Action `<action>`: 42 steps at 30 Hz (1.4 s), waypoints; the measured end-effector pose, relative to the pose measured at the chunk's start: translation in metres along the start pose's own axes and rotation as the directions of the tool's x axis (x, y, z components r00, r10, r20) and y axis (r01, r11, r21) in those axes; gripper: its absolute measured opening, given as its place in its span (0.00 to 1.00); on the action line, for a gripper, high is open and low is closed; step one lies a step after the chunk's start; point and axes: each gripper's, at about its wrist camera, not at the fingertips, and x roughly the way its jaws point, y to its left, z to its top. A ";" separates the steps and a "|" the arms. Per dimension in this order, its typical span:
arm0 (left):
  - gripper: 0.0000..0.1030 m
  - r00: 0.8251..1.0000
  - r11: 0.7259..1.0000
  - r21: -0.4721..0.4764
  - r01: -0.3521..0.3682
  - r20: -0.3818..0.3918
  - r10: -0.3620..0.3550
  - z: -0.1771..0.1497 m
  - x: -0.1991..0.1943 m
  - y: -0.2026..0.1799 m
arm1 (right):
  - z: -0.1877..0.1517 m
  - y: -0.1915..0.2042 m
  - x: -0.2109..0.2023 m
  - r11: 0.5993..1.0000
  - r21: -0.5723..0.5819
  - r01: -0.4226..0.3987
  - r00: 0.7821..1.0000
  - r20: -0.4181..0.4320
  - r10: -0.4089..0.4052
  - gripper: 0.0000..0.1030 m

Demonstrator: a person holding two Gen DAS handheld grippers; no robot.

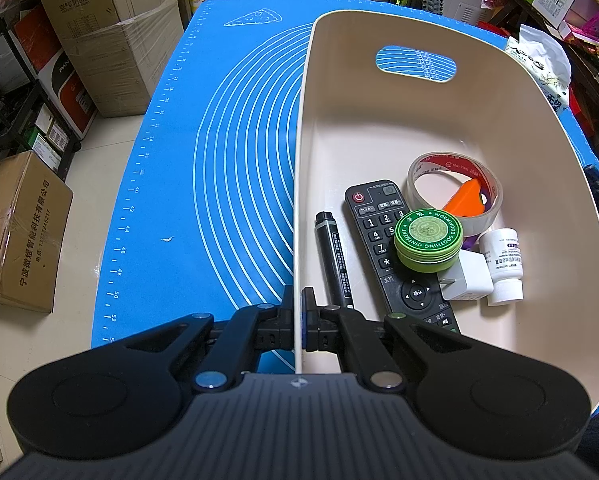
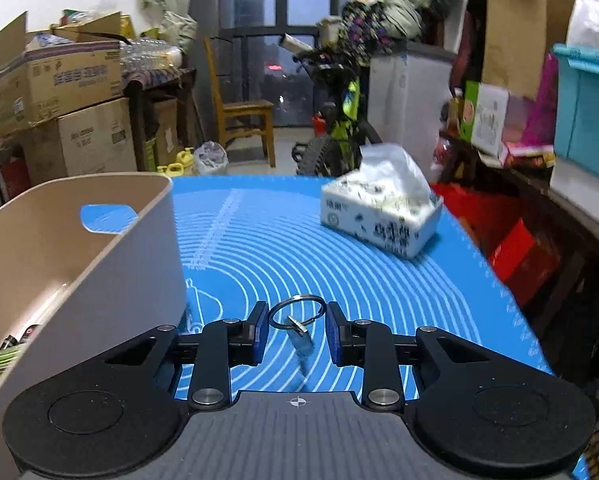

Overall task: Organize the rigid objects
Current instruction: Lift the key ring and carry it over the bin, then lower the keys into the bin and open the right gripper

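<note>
A beige bin [image 1: 379,128] stands on the blue mat [image 1: 227,168]. My left gripper [image 1: 298,300] is shut on the bin's left wall near its front corner. Inside lie a black remote [image 1: 375,240], a black marker [image 1: 333,256], a green ointment tin [image 1: 427,240], a tape roll [image 1: 455,184] around an orange piece [image 1: 465,200], a white charger plug [image 1: 469,278] and a white bottle [image 1: 503,264]. In the right wrist view my right gripper [image 2: 296,320] is shut on a metal key ring [image 2: 297,297]. Its key [image 2: 299,338] hangs below, above the mat [image 2: 339,256] and to the right of the bin [image 2: 99,248].
A tissue pack [image 2: 379,216] lies on the mat's far right part. Cardboard boxes [image 1: 111,40] stand on the floor to the left of the table. A bicycle [image 2: 347,120] and a wooden chair [image 2: 239,112] stand behind it. Cluttered shelves [image 2: 539,128] line the right side.
</note>
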 end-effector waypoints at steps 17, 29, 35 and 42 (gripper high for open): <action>0.03 1.000 1.000 -0.001 0.000 0.000 0.000 0.000 0.000 0.000 | 0.067 0.045 -0.074 0.970 -0.174 -0.170 0.966 0.163 0.199 0.37; 0.03 1.000 1.000 -0.001 0.000 0.002 0.000 0.000 -0.001 0.001 | 0.041 0.126 -0.070 0.897 -0.280 -0.342 0.938 -0.043 0.344 0.37; 0.03 1.000 1.000 -0.004 -0.001 0.004 0.002 0.000 -0.002 0.000 | 0.028 0.145 -0.054 0.889 -0.277 -0.365 0.928 -0.191 0.321 0.37; 0.06 1.000 1.000 0.000 -0.009 0.017 0.009 -0.001 -0.006 0.000 | 0.020 0.138 -0.057 0.912 -0.205 -0.356 0.923 -0.231 0.308 0.53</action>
